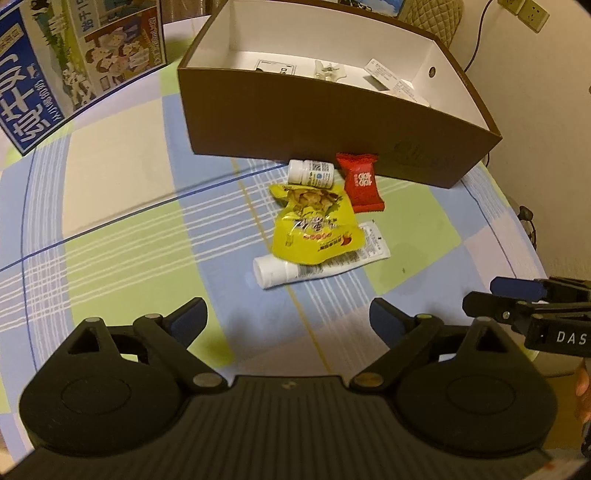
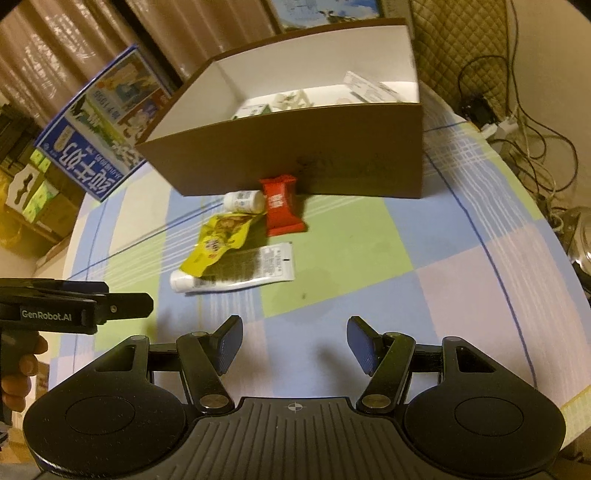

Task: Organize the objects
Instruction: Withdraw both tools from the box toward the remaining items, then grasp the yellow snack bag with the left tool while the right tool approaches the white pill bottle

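Lying loose before the brown box [image 1: 332,122]: yellow pouch [image 1: 314,229], light and crinkly, overlapping a soft white tube [image 1: 321,266]. Take the pouch by its far crimped edge. Left gripper [image 1: 286,317] and right gripper [image 2: 293,345] both hover spread, empty.

Looks like somebody's home, probably a dining corner. Round table [image 1: 122,177] with a pastel checked tablecloth, curtains [image 2: 74,44] behind, a quilted chair back [image 2: 458,55], tangled cables [image 2: 524,122] by the wall socket [image 1: 526,13], stacked cartons [image 2: 33,192] on the floor, milk carton box [image 1: 70,62] on the table.
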Motion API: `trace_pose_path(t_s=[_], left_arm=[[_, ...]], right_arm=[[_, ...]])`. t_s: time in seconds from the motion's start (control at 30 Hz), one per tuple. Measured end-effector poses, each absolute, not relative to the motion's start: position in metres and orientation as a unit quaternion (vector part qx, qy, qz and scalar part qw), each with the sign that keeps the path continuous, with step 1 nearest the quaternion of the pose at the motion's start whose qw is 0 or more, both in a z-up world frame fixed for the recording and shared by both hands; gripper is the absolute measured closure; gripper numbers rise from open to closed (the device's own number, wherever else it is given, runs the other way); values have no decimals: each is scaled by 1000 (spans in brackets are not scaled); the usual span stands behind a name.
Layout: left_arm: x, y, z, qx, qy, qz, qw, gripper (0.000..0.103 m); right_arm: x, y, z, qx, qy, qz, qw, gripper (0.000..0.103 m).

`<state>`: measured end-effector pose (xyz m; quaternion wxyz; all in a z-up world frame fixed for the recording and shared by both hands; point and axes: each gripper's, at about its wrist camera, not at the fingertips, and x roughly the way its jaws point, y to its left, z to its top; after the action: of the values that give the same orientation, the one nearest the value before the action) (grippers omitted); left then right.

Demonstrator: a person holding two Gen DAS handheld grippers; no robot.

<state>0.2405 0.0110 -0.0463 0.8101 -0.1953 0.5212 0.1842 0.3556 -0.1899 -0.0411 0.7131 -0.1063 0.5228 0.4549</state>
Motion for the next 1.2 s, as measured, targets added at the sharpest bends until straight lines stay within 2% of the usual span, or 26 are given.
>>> trace_pose_path(t_s=[0.3,0.7,0.8,0.87,0.9,1.2], left_arm=[[287,24,-61,-195,526,167,811,7],[350,45,-110,-181,568,171,785,7],[355,51,-118,-184,573,171,780,12],[354,53,-121,-188,573,167,780,22],[354,54,-122,-190,574,165,780,32],[315,73,-117,-163,563,182,790,34]], right_arm=[[375,-196,-49,-95,533,432,721,43],[395,-202,-60,-83,550,404,726,43],[398,-202,-62,-82,554,397,727,43],[399,-200,-64,-82,556,396,726,43],[399,-199,-64,-83,557,396,726,43],[393,-177,-65,-99,551,420,714,43]])
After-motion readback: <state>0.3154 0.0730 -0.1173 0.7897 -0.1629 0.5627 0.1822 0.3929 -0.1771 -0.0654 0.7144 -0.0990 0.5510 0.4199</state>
